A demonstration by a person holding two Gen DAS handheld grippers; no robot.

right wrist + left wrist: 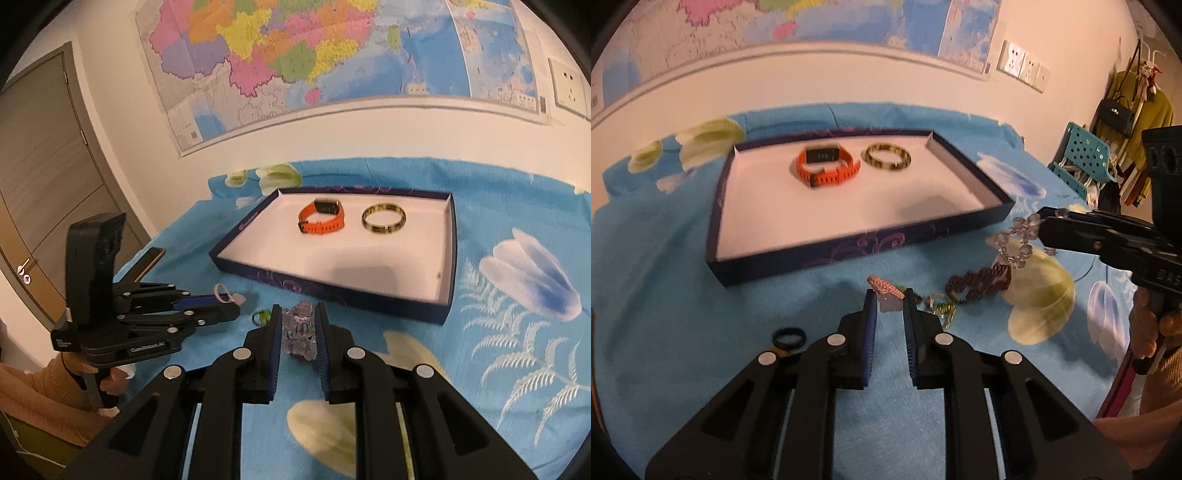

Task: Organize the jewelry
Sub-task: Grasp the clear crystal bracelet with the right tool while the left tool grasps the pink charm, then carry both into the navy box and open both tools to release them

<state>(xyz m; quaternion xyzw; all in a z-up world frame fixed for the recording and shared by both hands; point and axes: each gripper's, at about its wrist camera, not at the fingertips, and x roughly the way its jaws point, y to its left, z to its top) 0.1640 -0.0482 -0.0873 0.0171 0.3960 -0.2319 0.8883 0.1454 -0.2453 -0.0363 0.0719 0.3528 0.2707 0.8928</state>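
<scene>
A dark blue tray (849, 251) (332, 295) with a white floor holds an orange watch (827, 166) (322, 220) and a gold-and-black bangle (886, 157) (383, 219). My right gripper (298, 325) is shut on a clear crystal bead bracelet (300, 332) (1019, 240), held above the cloth near the tray's front edge. My left gripper (889, 306) is shut on a pink woven bracelet (884, 286) (222, 293). A dark red beaded bracelet (979, 282), a green-and-gold ring (942, 306) (260, 316) and a black ring (789, 338) lie on the cloth.
A blue floral cloth (701, 369) (517, 332) covers the table. A wall map (314, 55) hangs behind it. A teal chair (1082, 155) and hanging clothes (1137, 122) stand at the right. A door (44, 184) is at the left.
</scene>
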